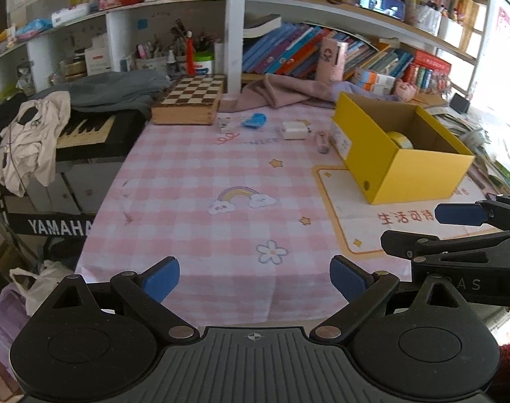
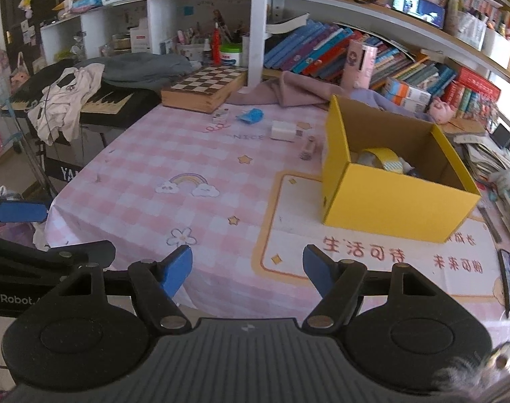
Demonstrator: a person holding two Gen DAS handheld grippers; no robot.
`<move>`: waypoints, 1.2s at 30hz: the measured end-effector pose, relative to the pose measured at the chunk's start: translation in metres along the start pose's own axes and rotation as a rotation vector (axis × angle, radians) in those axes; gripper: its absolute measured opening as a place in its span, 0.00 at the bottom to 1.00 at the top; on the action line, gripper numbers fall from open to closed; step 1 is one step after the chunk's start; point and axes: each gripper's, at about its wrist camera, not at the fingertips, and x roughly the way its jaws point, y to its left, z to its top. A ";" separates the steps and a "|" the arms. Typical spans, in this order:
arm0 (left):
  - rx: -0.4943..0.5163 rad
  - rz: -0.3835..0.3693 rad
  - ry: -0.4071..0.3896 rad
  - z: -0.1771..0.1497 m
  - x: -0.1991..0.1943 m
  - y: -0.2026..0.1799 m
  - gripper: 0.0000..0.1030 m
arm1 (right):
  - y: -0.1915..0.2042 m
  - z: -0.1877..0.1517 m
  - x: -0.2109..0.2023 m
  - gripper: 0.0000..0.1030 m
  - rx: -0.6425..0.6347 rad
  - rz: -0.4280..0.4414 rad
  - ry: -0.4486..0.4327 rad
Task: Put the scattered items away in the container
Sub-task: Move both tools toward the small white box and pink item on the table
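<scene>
Yellow box [image 2: 389, 198]: open-topped, on the table's [image 2: 154, 174] right side, long axis running near-to-far, a tape roll [image 2: 384, 159] inside.
Pink tube [image 2: 309, 146]: just left of the box, lying near-to-far.
White block [image 2: 283, 131]: far centre, flat.
Blue item [image 2: 251, 115]: further left, crumpled.
Left gripper [image 1: 255, 280]: fingers open, empty, near edge.
Right gripper [image 2: 248, 270]: fingers apart, empty.
</scene>
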 end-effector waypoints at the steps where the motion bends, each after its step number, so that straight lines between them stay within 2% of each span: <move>1: -0.001 0.003 -0.002 0.003 0.003 0.002 0.95 | 0.001 0.003 0.003 0.68 -0.004 0.004 -0.002; 13: -0.025 0.062 -0.045 0.047 0.050 0.028 0.95 | 0.000 0.052 0.065 0.65 -0.044 0.007 -0.019; 23: -0.014 0.085 -0.029 0.091 0.123 0.045 0.95 | -0.012 0.094 0.144 0.65 0.024 -0.024 -0.006; 28: 0.008 0.087 -0.035 0.113 0.163 0.048 0.95 | -0.024 0.114 0.182 0.65 0.091 -0.069 -0.007; 36: 0.002 0.074 -0.026 0.147 0.232 0.050 0.93 | -0.050 0.139 0.246 0.65 0.246 -0.204 -0.014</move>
